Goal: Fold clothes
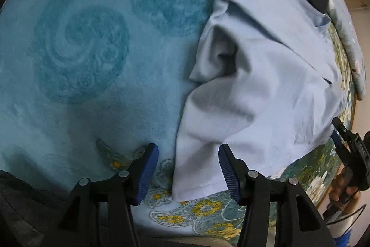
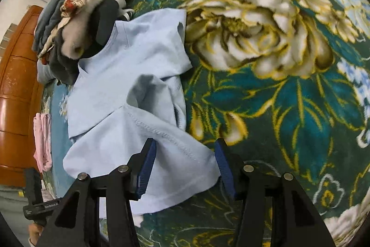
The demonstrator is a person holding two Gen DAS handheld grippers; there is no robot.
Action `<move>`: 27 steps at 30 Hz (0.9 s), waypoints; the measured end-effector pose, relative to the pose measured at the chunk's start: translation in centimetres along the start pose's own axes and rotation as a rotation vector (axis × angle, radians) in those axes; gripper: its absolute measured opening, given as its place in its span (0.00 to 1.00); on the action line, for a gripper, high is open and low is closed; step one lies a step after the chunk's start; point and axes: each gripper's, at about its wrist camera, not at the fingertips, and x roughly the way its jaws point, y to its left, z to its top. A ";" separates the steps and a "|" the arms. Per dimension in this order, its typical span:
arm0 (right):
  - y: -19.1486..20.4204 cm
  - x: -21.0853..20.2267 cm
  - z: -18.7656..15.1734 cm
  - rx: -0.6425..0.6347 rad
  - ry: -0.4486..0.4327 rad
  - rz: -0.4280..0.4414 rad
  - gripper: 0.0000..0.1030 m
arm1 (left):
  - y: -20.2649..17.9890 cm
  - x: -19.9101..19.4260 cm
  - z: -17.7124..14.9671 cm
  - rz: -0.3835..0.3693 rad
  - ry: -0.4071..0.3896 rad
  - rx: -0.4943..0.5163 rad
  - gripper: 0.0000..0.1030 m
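A light blue T-shirt lies rumpled on a teal blanket, its hem toward me. My left gripper is open, its jaws on either side of the shirt's near left hem corner. In the right wrist view the same shirt lies partly folded over on a floral blanket. My right gripper is open, its jaws on either side of the shirt's hem corner. The right gripper also shows at the right edge of the left wrist view.
A pile of mixed clothes sits beyond the shirt's collar. A folded pink garment lies at the bed's left edge. An orange wooden cabinet stands beside the bed. The left gripper's handle shows at lower left.
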 end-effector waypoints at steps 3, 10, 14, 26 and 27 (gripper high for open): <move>0.5 0.6 0.0 -0.009 0.028 -0.003 0.52 | -0.1 0.3 0.1 0.017 0.010 -0.001 0.55; 0.2 1.1 -1.1 0.008 0.081 0.034 0.21 | -0.6 0.8 -0.1 0.077 0.047 0.024 0.33; 0.0 0.7 -1.7 0.032 0.071 0.042 0.06 | -0.5 0.5 -0.6 0.005 0.062 0.016 0.03; 3.2 -9.7 -5.6 0.023 0.013 0.269 0.04 | 3.8 -11.7 -6.8 -0.409 -0.199 0.021 0.03; 3.4 -11.0 -6.3 0.019 0.008 0.276 0.04 | 4.3 -12.8 -8.1 -0.428 -0.219 0.034 0.03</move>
